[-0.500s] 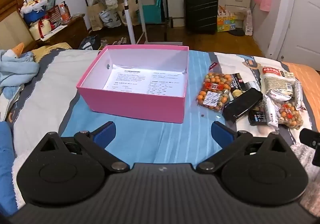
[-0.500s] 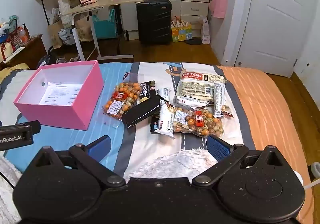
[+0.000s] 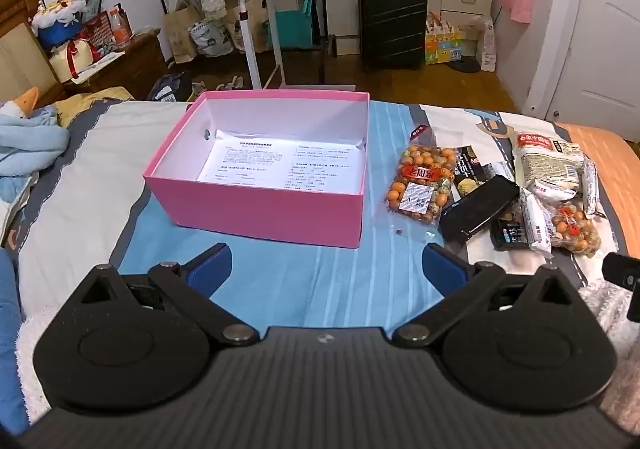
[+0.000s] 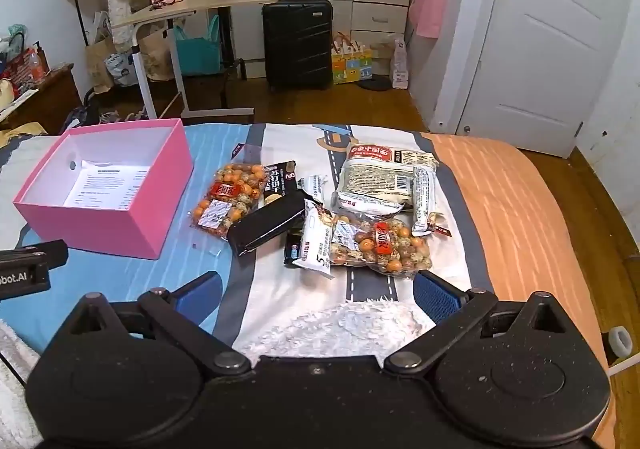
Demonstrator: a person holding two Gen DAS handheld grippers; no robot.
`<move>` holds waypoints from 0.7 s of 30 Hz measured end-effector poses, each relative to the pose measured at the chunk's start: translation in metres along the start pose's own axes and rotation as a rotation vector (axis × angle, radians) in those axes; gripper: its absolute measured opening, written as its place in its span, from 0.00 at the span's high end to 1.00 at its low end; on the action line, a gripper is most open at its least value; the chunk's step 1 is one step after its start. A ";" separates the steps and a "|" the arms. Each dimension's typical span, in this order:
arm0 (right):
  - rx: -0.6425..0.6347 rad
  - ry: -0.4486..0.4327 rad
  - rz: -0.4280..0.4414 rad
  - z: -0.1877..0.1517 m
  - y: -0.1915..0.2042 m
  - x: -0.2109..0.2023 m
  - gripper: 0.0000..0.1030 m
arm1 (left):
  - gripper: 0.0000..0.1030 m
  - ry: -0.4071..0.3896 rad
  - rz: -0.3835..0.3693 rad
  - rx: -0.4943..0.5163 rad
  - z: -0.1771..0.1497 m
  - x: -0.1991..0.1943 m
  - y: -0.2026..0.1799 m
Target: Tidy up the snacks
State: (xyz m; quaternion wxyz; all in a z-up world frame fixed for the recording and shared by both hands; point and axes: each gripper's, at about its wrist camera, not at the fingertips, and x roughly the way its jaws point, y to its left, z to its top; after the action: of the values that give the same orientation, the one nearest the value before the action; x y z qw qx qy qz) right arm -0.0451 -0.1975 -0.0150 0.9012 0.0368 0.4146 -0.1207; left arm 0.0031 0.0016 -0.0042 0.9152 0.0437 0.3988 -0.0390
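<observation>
- Bedding (image 4: pixel 500 209) carries everything we must sort, its blue, white and orange panels lying as they did half a second ago; nothing on it has shifted.
- Pink box (image 3: pixel 264 209) sits on the blue panel ahead of our left gripper (image 3: pixel 326 269), holding only a printed sheet (image 3: pixel 280 165). No snack is in it yet, so we judge the task barely begun.
- Snack pile (image 4: pixel 320 209) lies just right of the box, packets overlapping: a noodle pack (image 4: pixel 380 181) at the far side, a black packet (image 4: pixel 268 227) slanting across the middle.
- Two clear bags of orange coated nuts: one (image 4: pixel 228 201) nearest the box, the other (image 4: pixel 380 245) closest to our right gripper (image 4: pixel 316 297).
- Left gripper: fully released, blue pads spread over bare blue sheet, nothing between them, unchanged from the earlier view.
- Right gripper: likewise spread wide and empty, above a white fleece patch (image 4: pixel 340 325), near the nut bag but short of it.
- With both views practically identical to the earlier ones, we read this as a pause before the first pick; the nearer nut bag looks the easiest start.
</observation>
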 end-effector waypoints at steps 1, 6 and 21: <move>0.001 0.001 -0.001 0.000 0.000 0.001 0.00 | 0.00 0.001 -0.006 -0.001 0.000 -0.001 0.004; 0.002 -0.001 -0.006 0.000 -0.002 0.001 0.00 | 0.00 0.003 -0.004 0.001 0.000 0.000 0.004; -0.001 -0.006 -0.027 -0.001 0.000 0.001 0.00 | 0.00 0.012 -0.004 0.009 -0.001 0.003 0.000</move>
State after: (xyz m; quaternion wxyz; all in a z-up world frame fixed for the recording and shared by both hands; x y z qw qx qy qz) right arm -0.0453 -0.1979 -0.0160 0.9007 0.0302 0.4125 -0.1327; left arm 0.0040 0.0013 -0.0073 0.9125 0.0472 0.4042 -0.0423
